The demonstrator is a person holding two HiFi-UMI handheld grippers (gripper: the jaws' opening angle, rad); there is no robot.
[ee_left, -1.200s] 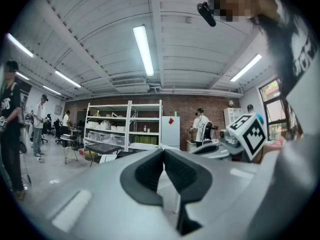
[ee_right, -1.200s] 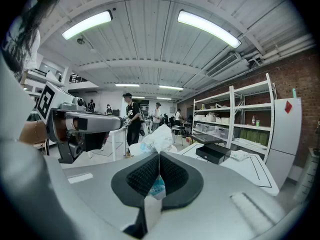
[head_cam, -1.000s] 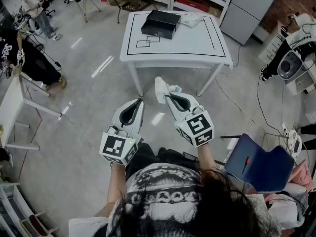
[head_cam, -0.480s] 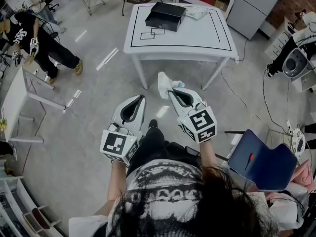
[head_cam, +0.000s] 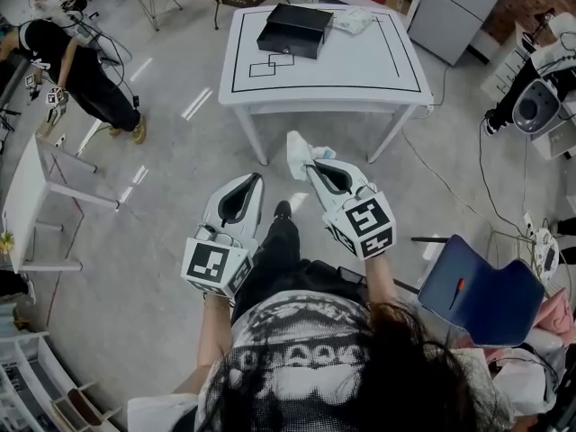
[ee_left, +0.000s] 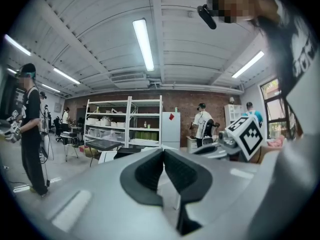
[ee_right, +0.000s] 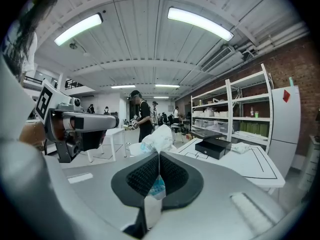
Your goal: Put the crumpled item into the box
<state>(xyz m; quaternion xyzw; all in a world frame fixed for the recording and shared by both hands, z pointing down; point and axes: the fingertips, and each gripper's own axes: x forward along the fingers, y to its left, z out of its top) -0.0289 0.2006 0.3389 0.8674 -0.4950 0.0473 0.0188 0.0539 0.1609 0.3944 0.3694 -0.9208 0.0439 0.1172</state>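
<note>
My right gripper [head_cam: 310, 162] [ee_right: 158, 160] is shut on a crumpled white wrapper with blue print [head_cam: 296, 154] [ee_right: 156, 139], held in the air over the floor, short of the white table [head_cam: 360, 70] [ee_right: 250, 165]. The black box [head_cam: 294, 31] [ee_right: 219, 147] lies on the table's far left part, its lid shut as far as I can see. My left gripper [head_cam: 255, 181] [ee_left: 163, 156] hangs beside the right one, jaws shut with nothing between them.
A crumpled white cloth [head_cam: 354, 22] [ee_right: 240, 146] lies on the table beyond the box. A blue chair [head_cam: 477, 300] stands at the right. A person in black [head_cam: 76, 70] [ee_right: 142, 116] walks at the left near a small white table [head_cam: 27, 196]. Shelves [ee_left: 125, 124] line the brick back wall.
The table sits slightly closer in the head view. The person in black at the left has walked on. Both grippers keep their pose, the wrapper still pinched.
</note>
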